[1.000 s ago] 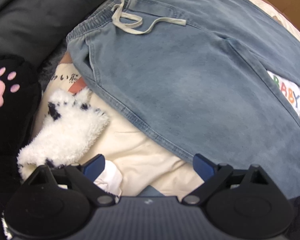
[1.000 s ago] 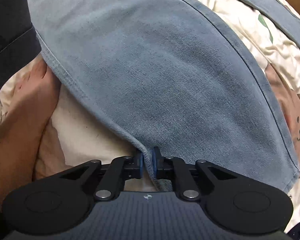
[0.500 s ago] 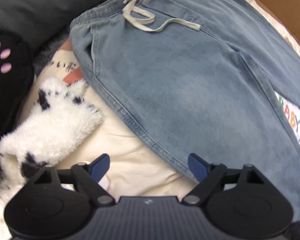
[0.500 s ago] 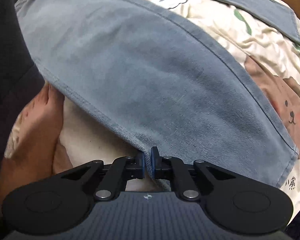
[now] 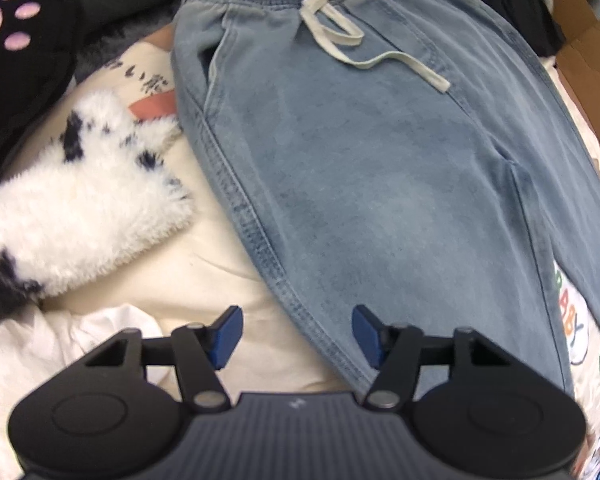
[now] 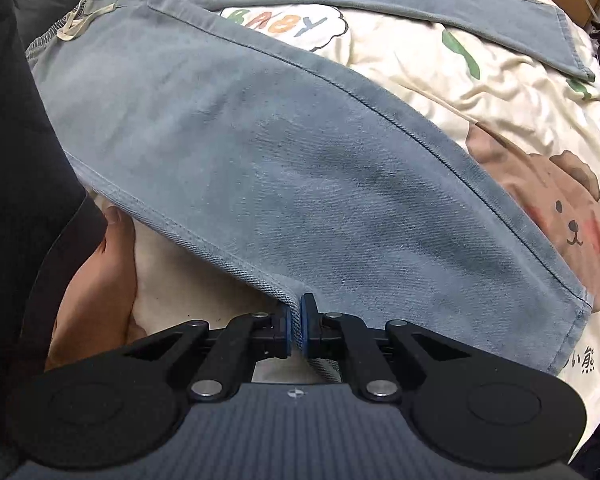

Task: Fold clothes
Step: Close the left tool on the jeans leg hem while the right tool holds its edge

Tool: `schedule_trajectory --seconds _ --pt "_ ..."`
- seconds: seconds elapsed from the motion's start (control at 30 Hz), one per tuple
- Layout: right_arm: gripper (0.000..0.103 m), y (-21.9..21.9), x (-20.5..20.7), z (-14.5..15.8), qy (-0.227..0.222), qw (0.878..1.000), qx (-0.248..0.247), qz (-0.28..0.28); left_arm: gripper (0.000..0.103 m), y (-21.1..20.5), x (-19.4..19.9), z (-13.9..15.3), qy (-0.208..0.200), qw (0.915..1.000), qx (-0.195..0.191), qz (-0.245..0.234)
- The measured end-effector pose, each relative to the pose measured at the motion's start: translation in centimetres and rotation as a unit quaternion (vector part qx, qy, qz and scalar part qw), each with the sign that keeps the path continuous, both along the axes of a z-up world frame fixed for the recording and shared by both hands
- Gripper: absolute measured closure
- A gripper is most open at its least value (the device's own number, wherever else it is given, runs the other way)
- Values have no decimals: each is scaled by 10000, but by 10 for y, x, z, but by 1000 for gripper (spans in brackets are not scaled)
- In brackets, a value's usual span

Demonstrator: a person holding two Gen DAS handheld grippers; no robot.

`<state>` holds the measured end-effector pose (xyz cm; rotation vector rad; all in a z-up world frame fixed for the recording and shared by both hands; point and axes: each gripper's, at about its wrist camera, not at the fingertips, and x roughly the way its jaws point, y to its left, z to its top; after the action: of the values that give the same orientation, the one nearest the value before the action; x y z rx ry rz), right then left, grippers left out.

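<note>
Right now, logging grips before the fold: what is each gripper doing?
Left gripper: jaws closing around the light blue denim trousers' side seam, not yet gripping.
Right gripper: shut on the trousers' edge.

A bedroom at home: bear-print bedsheet (image 6: 540,184) (cartoon "BABY" lettering) and plush toy (image 5: 80,216).

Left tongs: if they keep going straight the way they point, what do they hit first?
Most likely the side seam of the jeans, which runs between the closing left tongs, with the cream bedding beside it. Depth is unclear.
</note>
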<state>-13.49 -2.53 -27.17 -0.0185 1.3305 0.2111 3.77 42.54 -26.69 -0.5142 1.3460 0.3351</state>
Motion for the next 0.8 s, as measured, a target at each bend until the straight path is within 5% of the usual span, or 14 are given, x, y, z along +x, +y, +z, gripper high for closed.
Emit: schedule_trajectory --seconds 0.17,0.63,0.8 --pt "101 -3 -2 1 83 10000 28 0 62 6 1 -20 -101 9983 -316 485" --pt "101 -3 -2 -3 203 9998 30 -37 71 58 24 -33 -542 9898 23 1317" --pt "100 -3 -3 -2 231 9997 43 -62 71 83 25 -39 -657 9828 -190 1713"
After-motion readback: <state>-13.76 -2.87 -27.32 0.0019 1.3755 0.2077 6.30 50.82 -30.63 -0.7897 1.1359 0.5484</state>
